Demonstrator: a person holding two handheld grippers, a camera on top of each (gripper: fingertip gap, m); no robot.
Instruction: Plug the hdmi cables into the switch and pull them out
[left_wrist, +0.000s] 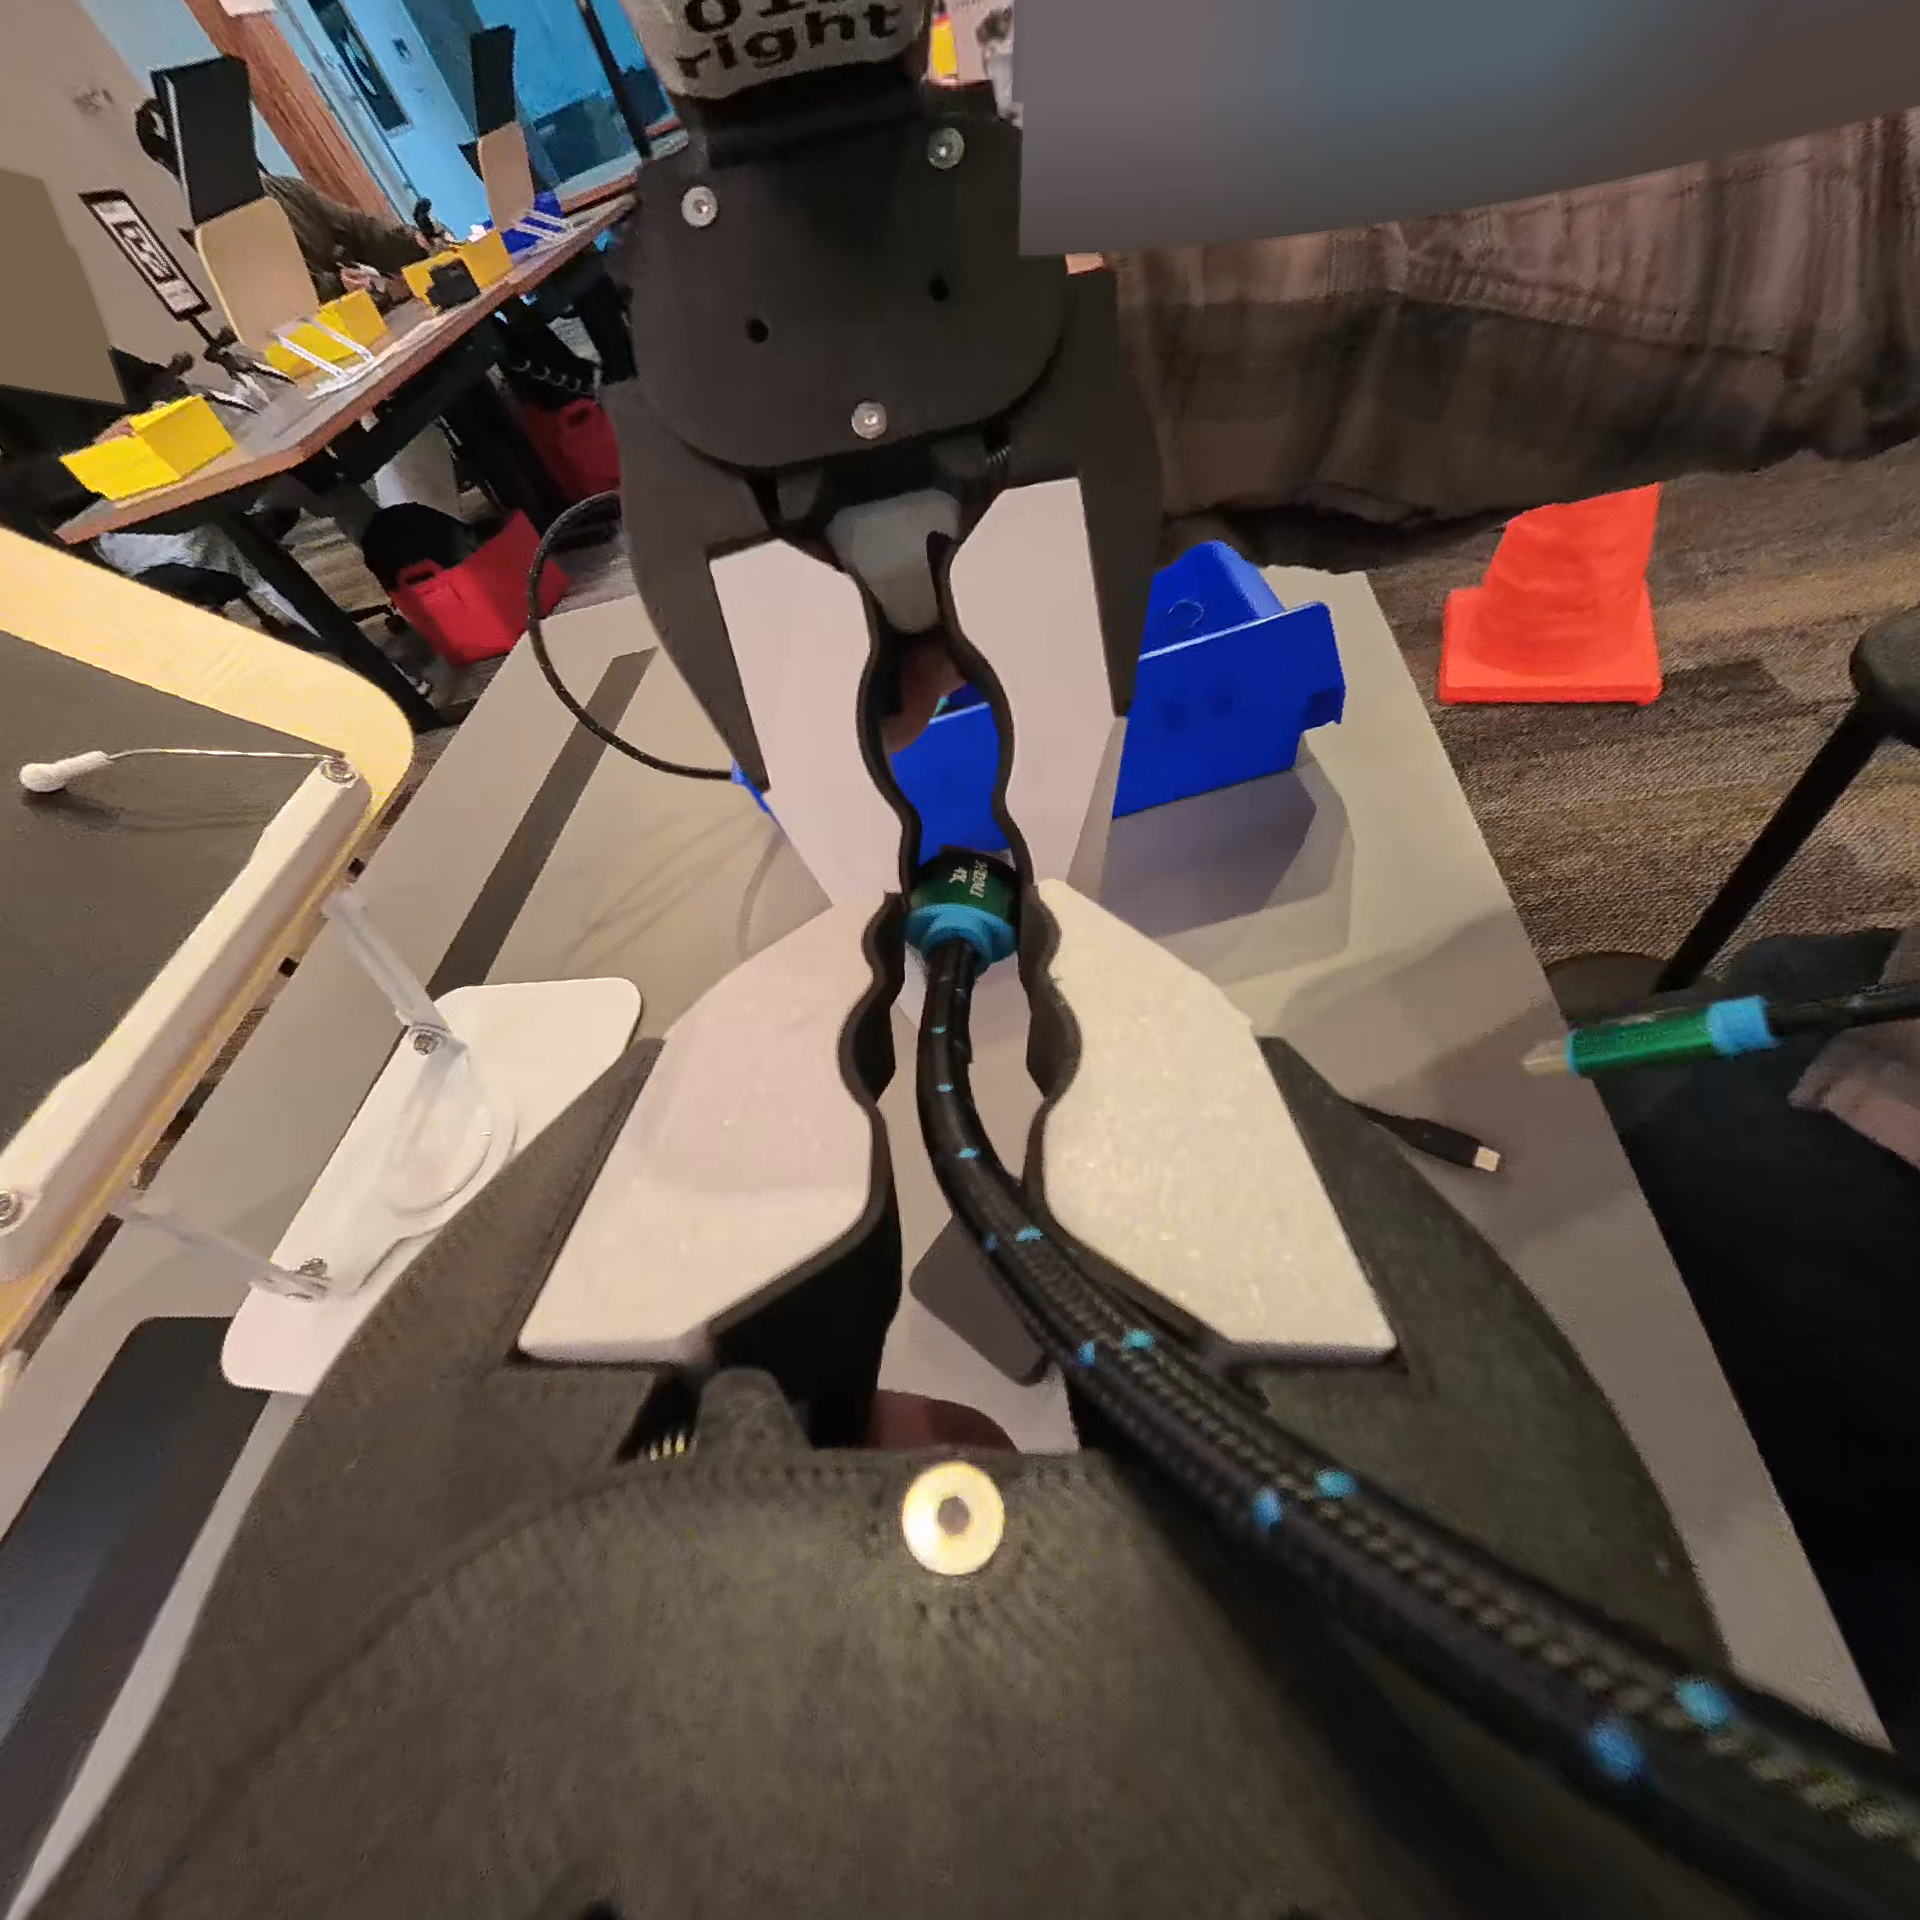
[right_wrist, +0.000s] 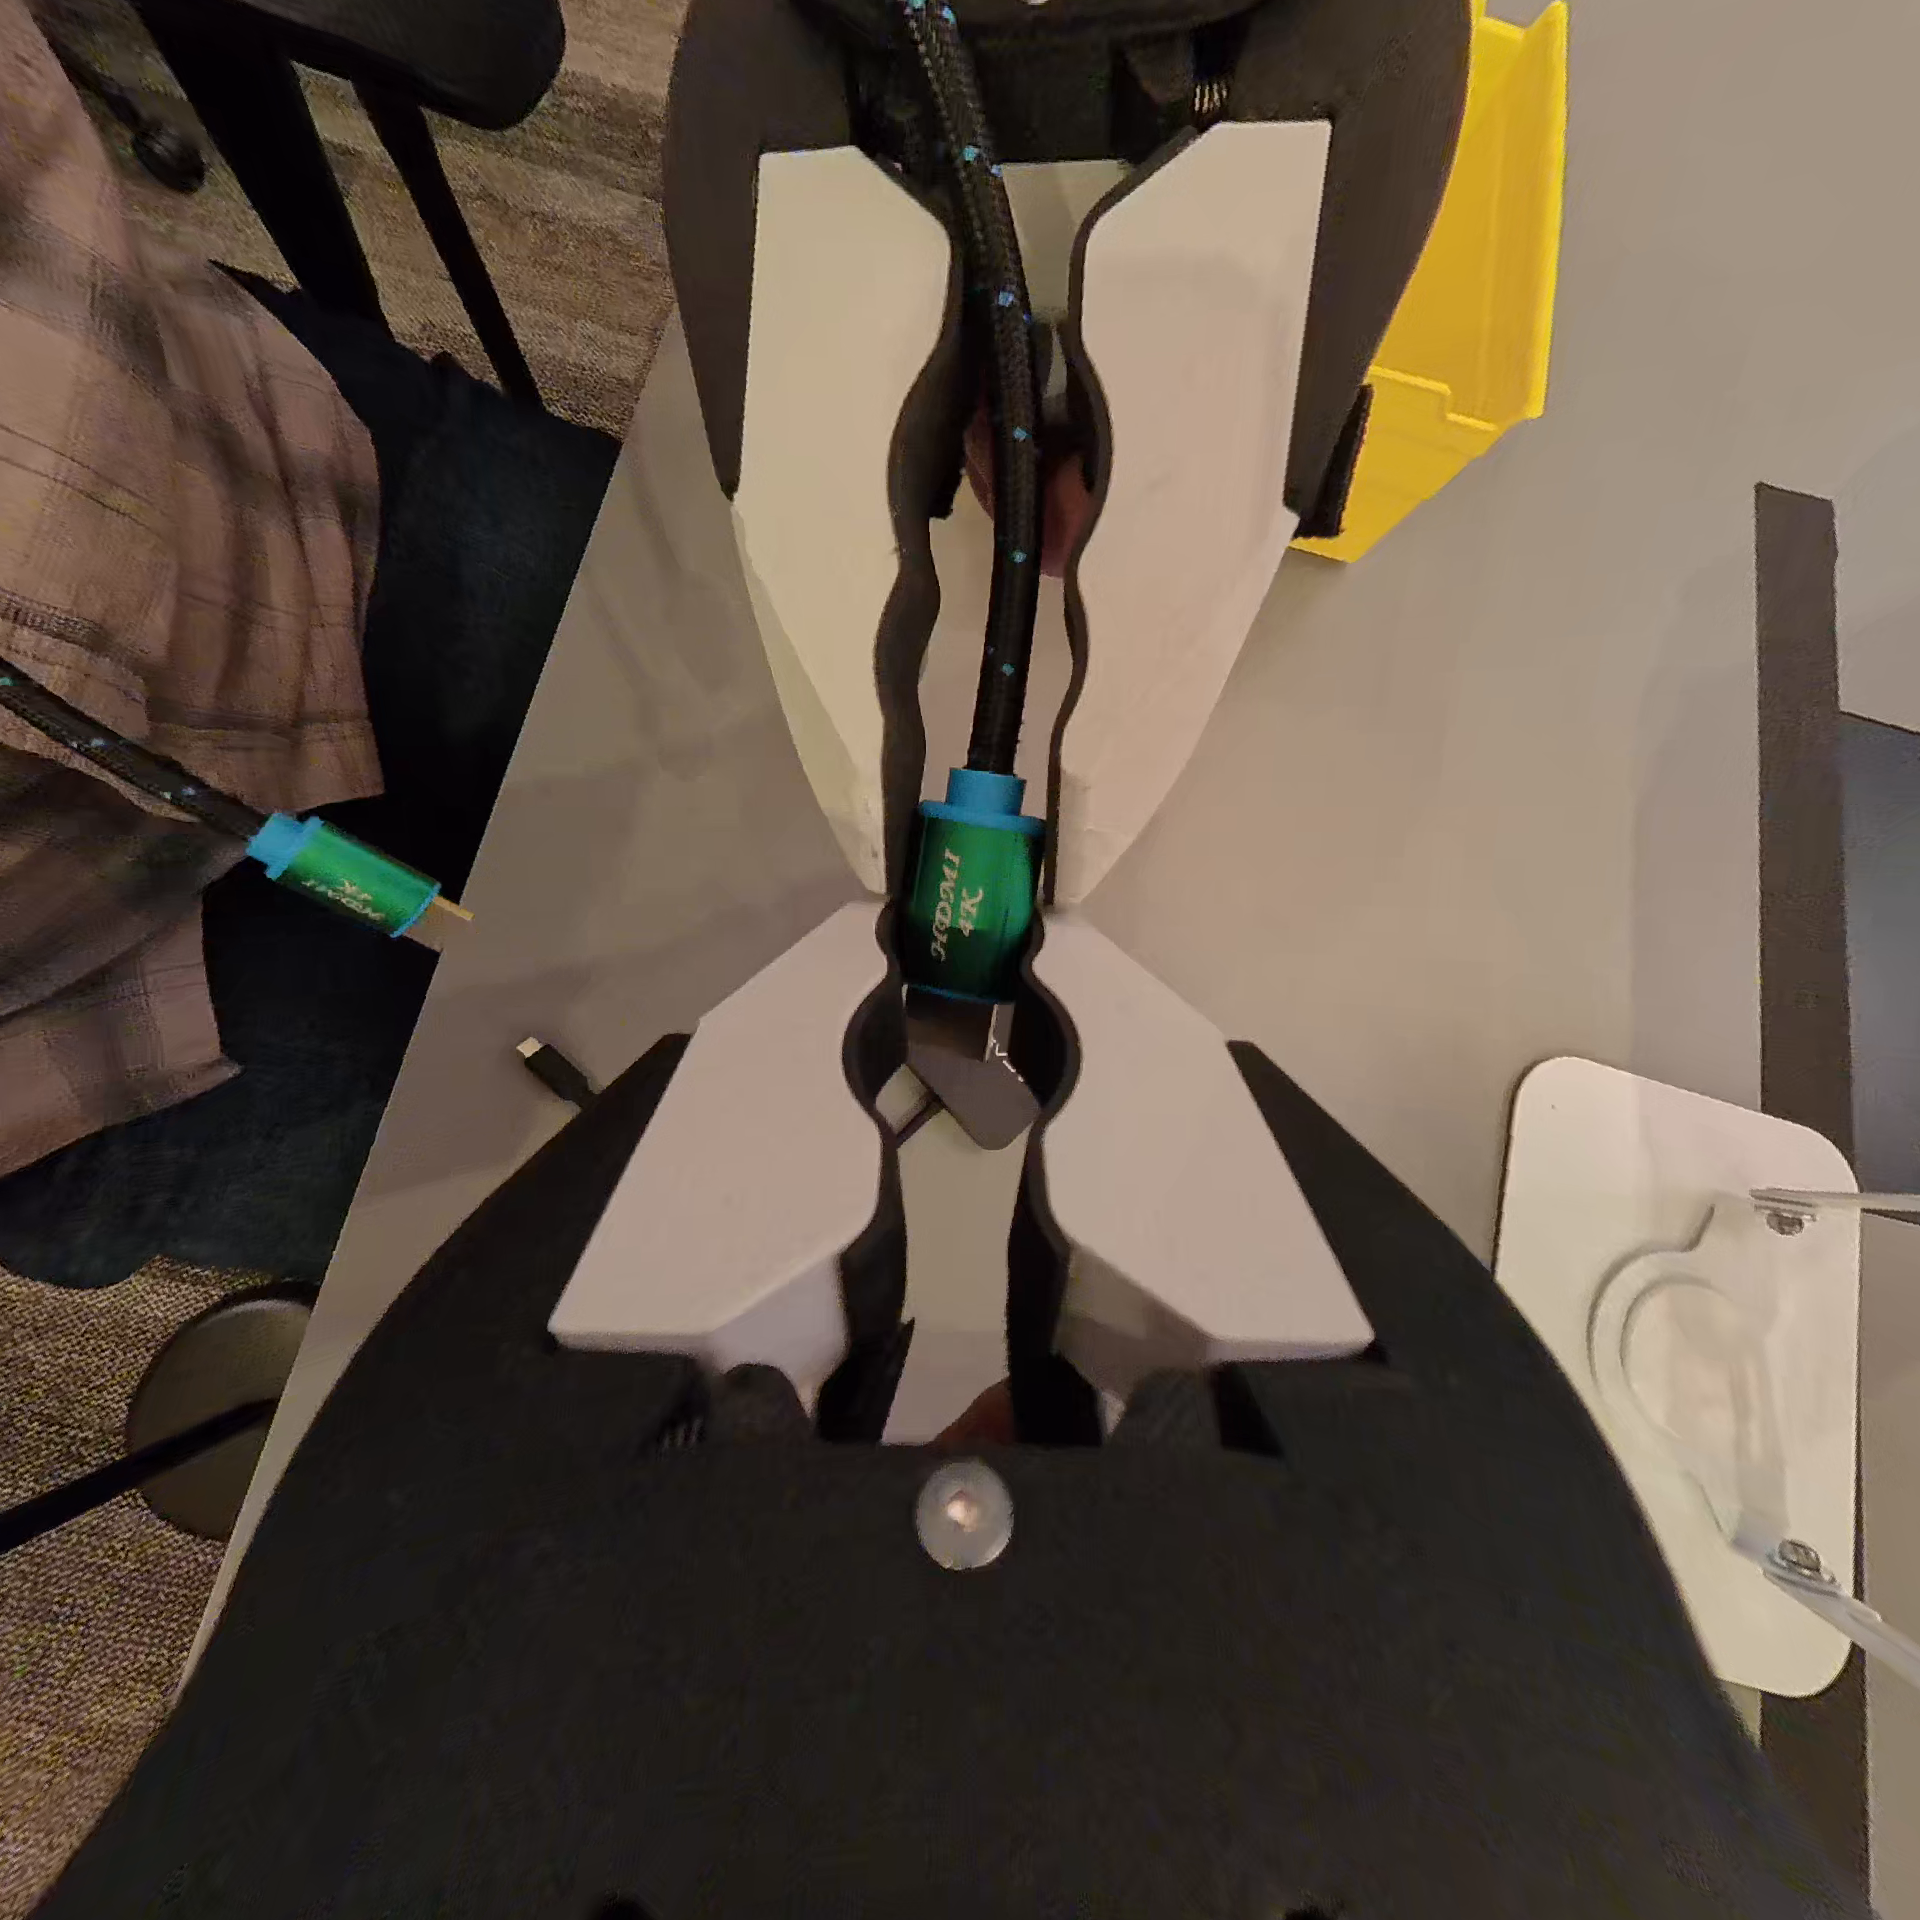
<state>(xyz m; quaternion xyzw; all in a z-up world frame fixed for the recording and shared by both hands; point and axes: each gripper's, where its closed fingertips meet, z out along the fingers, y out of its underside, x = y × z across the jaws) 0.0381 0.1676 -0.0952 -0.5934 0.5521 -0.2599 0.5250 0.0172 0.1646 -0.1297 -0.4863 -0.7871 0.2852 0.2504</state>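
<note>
Left gripper (left_wrist: 961, 909): fingers nearly closed, pinching green HDMI connector (right_wrist: 966, 883) at frame centre; its braided cable (left_wrist: 1039, 1278) runs back between them. Right gripper (right_wrist: 966, 935), tip to tip opposite, is narrowly parted and clamps small dark switch (right_wrist: 987, 1086). Connector barrel bears pale lettering. Second connector (left_wrist: 1652, 1039) at right edge, beyond grey table (left_wrist: 1299, 935)
</note>
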